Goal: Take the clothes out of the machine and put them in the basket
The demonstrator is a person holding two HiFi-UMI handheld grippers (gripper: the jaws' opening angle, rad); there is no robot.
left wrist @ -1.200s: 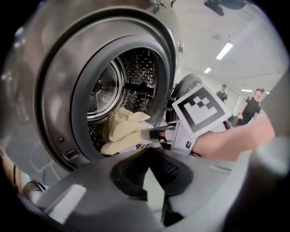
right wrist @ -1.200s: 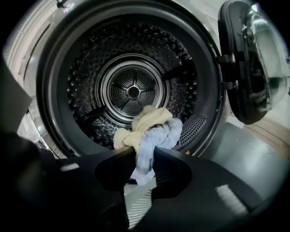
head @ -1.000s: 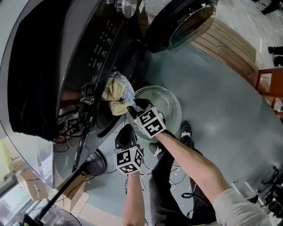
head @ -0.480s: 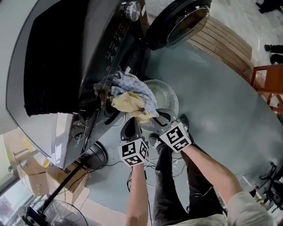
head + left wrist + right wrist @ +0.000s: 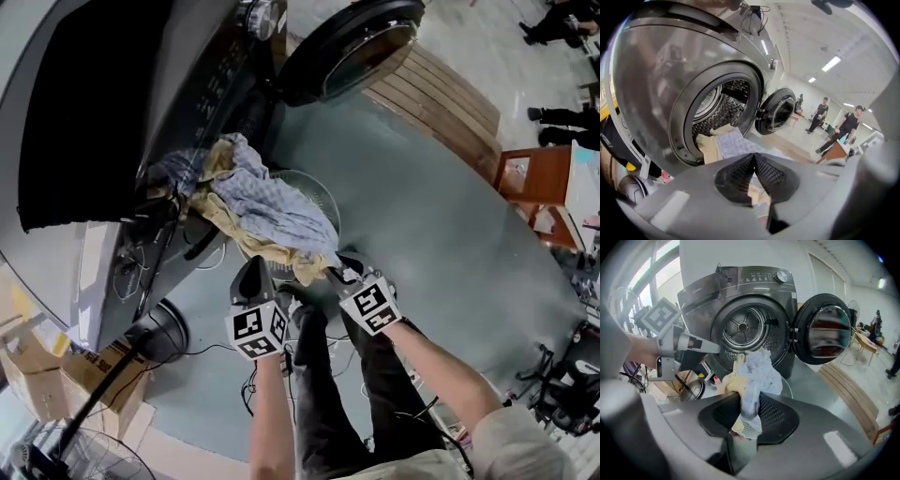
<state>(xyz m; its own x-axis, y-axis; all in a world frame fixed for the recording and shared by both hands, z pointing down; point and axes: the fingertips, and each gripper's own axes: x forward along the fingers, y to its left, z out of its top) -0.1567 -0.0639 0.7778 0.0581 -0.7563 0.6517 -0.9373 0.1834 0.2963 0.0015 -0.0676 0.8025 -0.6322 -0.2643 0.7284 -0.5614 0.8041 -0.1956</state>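
The dark grey washing machine [image 5: 103, 94] fills the left of your head view. Its round door [image 5: 349, 49] is swung wide open to the right of the drum [image 5: 717, 108]. On the grey floor [image 5: 422, 206] just in front of the machine stands the round white basket [image 5: 322, 190], mostly covered from above by the clothes [image 5: 272, 214]. These are a pale blue patterned piece bunched with a yellow one. They stretch as one band from the drum, where their far end lies on the lip, out over the basket to your right gripper [image 5: 335, 272]. That gripper pinches the near end: in its own view the blue cloth runs between the two pads, and a pale corner hangs below them. Your left gripper [image 5: 251, 267] is just beside it, close under the yellow edge of the band and pointing towards the drum. Its jaws are pressed together at the tips with nothing caught between them. Whether it touches the cloth cannot be told.
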